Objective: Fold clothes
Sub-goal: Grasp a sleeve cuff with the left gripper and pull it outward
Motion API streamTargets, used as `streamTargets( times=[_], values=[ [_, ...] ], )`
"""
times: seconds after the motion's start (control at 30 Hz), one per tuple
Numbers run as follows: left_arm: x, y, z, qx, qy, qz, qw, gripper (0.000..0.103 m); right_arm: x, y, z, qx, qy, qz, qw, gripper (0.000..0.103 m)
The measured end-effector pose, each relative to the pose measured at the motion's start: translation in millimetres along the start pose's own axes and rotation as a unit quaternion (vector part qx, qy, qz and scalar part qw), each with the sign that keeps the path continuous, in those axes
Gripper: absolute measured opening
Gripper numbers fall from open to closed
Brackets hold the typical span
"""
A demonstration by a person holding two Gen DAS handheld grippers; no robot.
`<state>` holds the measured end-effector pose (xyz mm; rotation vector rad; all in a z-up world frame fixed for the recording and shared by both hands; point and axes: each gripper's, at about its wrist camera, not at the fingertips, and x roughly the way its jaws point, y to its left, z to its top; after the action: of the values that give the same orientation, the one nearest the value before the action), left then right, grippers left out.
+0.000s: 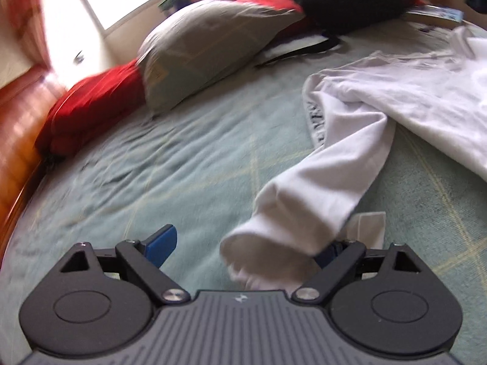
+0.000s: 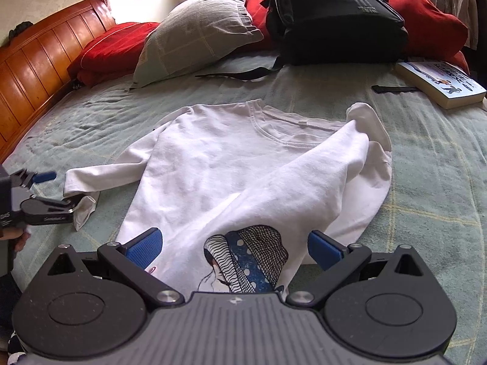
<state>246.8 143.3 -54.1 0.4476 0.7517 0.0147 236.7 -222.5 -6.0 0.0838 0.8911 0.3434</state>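
Sleeve (image 1: 319, 182) between spread left gripper (image 1: 246, 246) — loose

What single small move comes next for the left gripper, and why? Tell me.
Probably close the left gripper on the cuff of the white sweatshirt's sleeve. Its jaws stand wide open with the cuff lying between them, unfolded out on the bedsheet, while the other sleeve is already folded across the body.
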Motion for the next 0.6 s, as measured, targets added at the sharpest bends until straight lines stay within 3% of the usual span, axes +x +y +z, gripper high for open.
streamTargets(
  times=[0.1,0.3,0.5,0.6],
  values=[
    [5,9,2,-0.014,-0.002,0.002,0.9999,0.091,-1,1,0,-0.001,0.000,-0.001,1.000,0.103],
    [8,17,-7,-0.045,0.007,-0.045,0.9980,0.086,5,-1,0,0.005,0.004,0.002,1.000,0.103],
    [8,22,-3,-0.076,0.000,-0.118,0.9900,0.085,6,3,1,0.000,0.005,0.009,1.000,0.103],
    [11,18,0,-0.072,0.001,-0.080,0.9942,0.088,6,2,1,0.001,0.006,0.009,1.000,0.103]
  ],
)
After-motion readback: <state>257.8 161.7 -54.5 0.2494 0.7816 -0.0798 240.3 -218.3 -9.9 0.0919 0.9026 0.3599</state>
